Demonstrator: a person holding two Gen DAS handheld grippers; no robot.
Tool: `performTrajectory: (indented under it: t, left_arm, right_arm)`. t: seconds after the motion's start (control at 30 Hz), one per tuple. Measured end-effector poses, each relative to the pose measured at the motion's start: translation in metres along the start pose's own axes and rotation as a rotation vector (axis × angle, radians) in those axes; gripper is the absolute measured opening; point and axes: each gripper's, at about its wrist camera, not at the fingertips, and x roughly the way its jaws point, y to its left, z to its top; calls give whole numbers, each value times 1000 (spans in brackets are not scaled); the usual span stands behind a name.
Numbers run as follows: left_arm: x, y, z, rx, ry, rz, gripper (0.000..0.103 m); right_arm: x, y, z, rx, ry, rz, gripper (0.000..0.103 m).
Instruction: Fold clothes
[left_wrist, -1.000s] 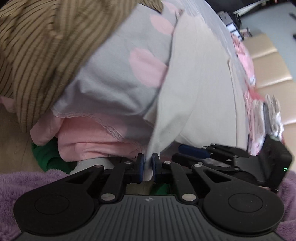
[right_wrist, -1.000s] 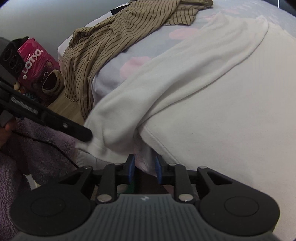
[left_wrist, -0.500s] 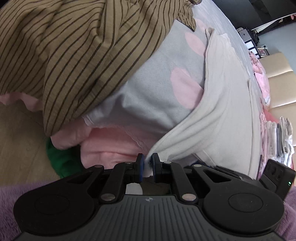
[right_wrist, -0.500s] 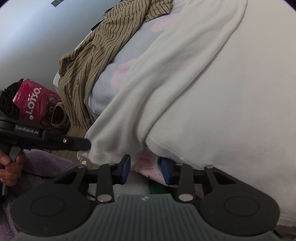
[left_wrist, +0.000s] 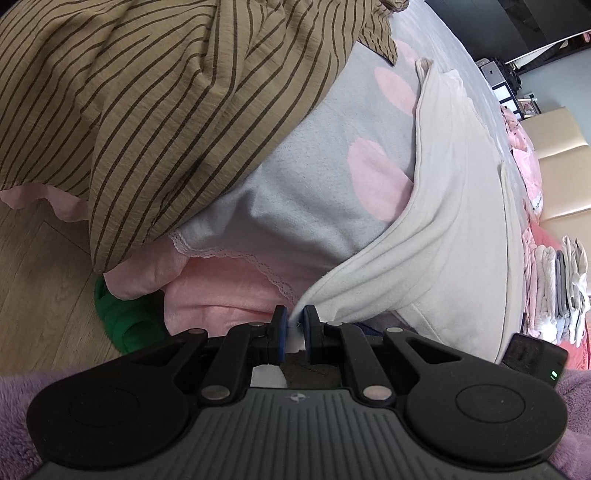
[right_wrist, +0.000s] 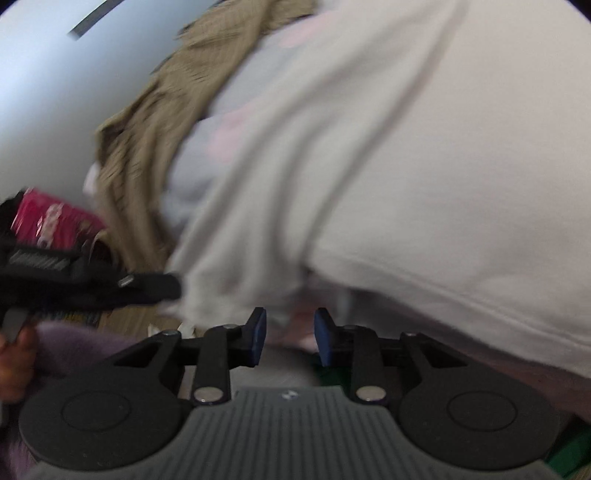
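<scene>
My left claw (left_wrist: 294, 325) still pinches the cuff of the white top (left_wrist: 454, 236), its blue pads pressed on the cloth just as half a second ago, though its view has swung so the striped shirt (left_wrist: 155, 96) fills more of the upper left. My right claw (right_wrist: 290, 341) has spread wider than before: the pads now stand well apart with nothing between them, just under the top's (right_wrist: 406, 155) hem, and its whole view has gone blurred.

The top lies across a bed, over a grey cover with pink spots (left_wrist: 325, 192) whose lace edge hangs above pink bedding (left_wrist: 221, 288). The striped shirt drapes over the bed's corner to the left. Below is a wooden floor (left_wrist: 33, 280), with something green (left_wrist: 118, 314) tucked under the bed's edge.

Only the left view shows the far side of the room: a stack of folded clothes (left_wrist: 554, 291) by a cream headboard (left_wrist: 557, 147). Only the right view shows the left claw (right_wrist: 159, 286) from the side, a fingertip (right_wrist: 14, 365) on its grip over a purple sleeve (right_wrist: 70, 339), a pink bag (right_wrist: 44, 221) behind, and a pale wall (right_wrist: 55, 92).
</scene>
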Motion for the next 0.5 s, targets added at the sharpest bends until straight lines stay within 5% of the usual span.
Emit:
performTrajectory:
  t: [0.2, 0.27, 0.5]
  left_arm:
    - [1, 2, 0, -3, 0, -4, 7]
    - [1, 2, 0, -6, -3, -5, 7]
    - [1, -2, -1, 7, 17, -12, 7]
  right_arm:
    - [3, -13, 6, 64, -13, 67, 33]
    - [4, -18, 7, 85, -17, 89, 4]
    - [-35, -8, 5, 121, 10, 79, 3]
